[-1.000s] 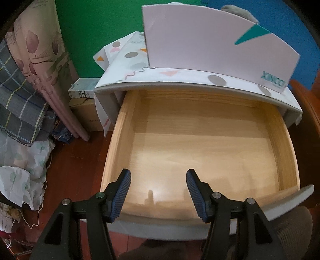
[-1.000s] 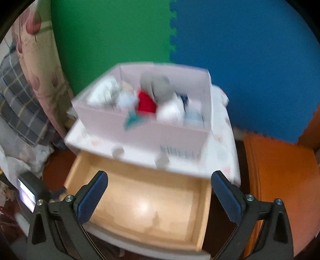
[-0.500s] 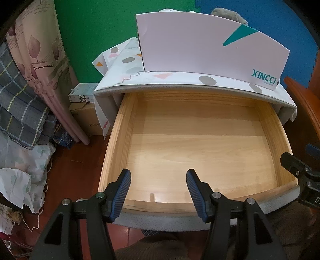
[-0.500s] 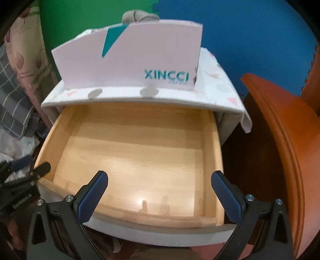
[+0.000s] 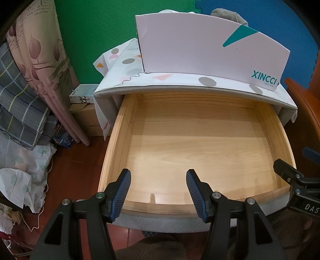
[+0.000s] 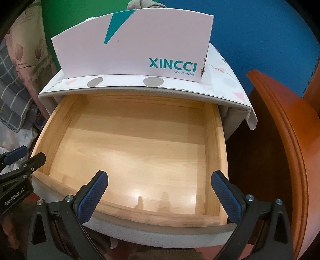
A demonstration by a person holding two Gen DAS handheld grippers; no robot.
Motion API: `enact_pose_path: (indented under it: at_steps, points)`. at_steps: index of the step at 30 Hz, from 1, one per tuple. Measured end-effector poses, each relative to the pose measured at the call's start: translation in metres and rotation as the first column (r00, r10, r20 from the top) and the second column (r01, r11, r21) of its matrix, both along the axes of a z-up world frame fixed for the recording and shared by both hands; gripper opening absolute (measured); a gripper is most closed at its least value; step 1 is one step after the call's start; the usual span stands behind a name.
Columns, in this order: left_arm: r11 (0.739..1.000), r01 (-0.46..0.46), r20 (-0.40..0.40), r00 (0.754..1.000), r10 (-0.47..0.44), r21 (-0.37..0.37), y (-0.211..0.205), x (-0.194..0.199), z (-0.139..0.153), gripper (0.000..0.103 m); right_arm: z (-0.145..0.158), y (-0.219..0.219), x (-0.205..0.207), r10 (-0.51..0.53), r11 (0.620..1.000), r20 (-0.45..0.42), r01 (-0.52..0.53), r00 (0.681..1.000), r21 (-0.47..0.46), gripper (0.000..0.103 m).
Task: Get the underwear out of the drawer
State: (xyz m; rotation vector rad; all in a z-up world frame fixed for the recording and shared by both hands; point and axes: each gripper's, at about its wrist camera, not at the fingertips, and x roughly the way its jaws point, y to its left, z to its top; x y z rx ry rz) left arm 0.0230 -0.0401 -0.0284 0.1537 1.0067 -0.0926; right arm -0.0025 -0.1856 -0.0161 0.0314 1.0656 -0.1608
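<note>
The wooden drawer [image 5: 120,128] stands pulled out of the small cabinet, and its floor is bare in both views; it also shows in the right wrist view [image 6: 216,140]. No underwear shows inside it. A pink XINCCI shoebox [image 5: 200,48] sits on the cabinet top, with a bit of grey cloth [image 5: 228,15] showing over its rim; the box also shows in the right wrist view [image 6: 140,48]. My left gripper [image 5: 158,185] is open and empty above the drawer's front edge. My right gripper [image 6: 159,187] is wide open and empty above the front edge too.
A patterned sheet [image 5: 128,62] covers the cabinet top. Curtain and plaid fabric [image 5: 26,96] hang at the left, with small cardboard boxes [image 5: 86,112] on the floor beside the cabinet. An orange wooden furniture edge [image 6: 284,128] stands close on the right.
The right gripper has swung down from looking into the shoebox to hover over the drawer front. The left gripper has stayed nearly still and open.
</note>
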Motion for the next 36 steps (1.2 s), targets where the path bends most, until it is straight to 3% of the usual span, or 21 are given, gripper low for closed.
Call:
enact_pose_path:
  at_steps: [36]
  points:
    - [1.000, -0.006, 0.010, 1.000, 0.006, 0.023, -0.0022, -0.0014, 0.0001, 0.059, -0.0059, -0.0026, 0.0011, 0.005, 1.000, -0.030, -0.005, 1.000, 0.006, 0.102]
